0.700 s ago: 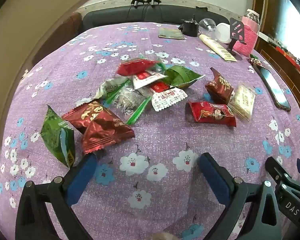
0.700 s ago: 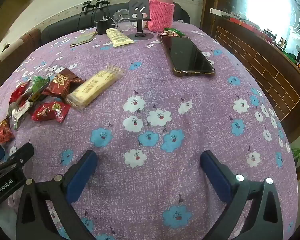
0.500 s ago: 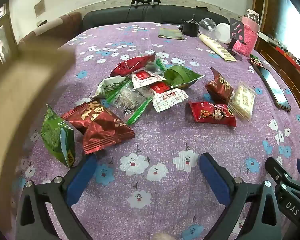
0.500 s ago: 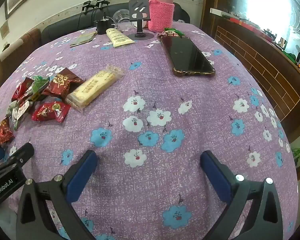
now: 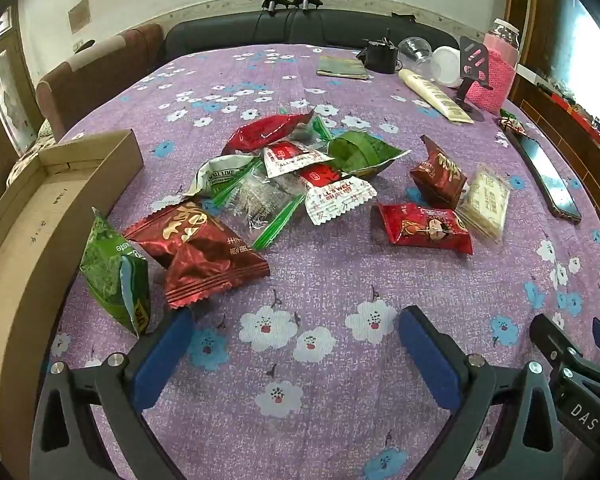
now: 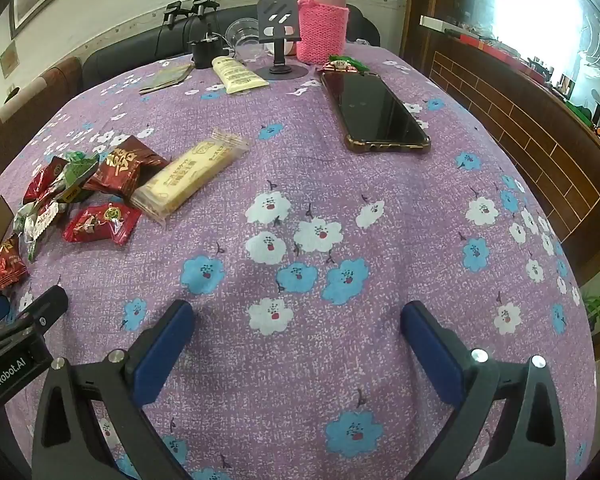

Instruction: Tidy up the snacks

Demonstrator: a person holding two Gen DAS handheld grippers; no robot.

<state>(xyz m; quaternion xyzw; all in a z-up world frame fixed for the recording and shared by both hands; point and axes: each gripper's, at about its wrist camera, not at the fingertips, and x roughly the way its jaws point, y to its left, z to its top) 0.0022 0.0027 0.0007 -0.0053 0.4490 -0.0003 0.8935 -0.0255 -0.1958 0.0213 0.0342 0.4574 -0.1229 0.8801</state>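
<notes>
The left gripper (image 5: 294, 344) is spread wide and holds nothing, its blue pads hovering low over the flowered counter (image 5: 324, 280) at the bottom of the left-wrist frame. Just past its left pad lies a dark red foil packet (image 5: 208, 268), partly resting on another like it, with a green packet (image 5: 116, 276) standing on edge beside them at lower left; these are the closest snacks and the likeliest first pick. Along the left edge of the frame sits an open cardboard box (image 5: 32, 216), probably the place the snacks are meant to go, set close to the pile so each carry is short. Further up, mid-frame, the main heap (image 5: 292, 172) of red, white, green and clear wrappers lies jumbled and overlapping. To its right, a red packet with a cartoon face (image 5: 424, 228), a brown-red packet (image 5: 440, 172) and a pale wafer bar (image 5: 484, 200) lie close together.

The right gripper (image 6: 296, 344) is likewise released and empty, poised over a bare patch of cloth at the bottom of its frame, well apart from the snacks, which sit at mid-left there. A phone (image 6: 376, 116) lies toward the upper right, away from the work.
</notes>
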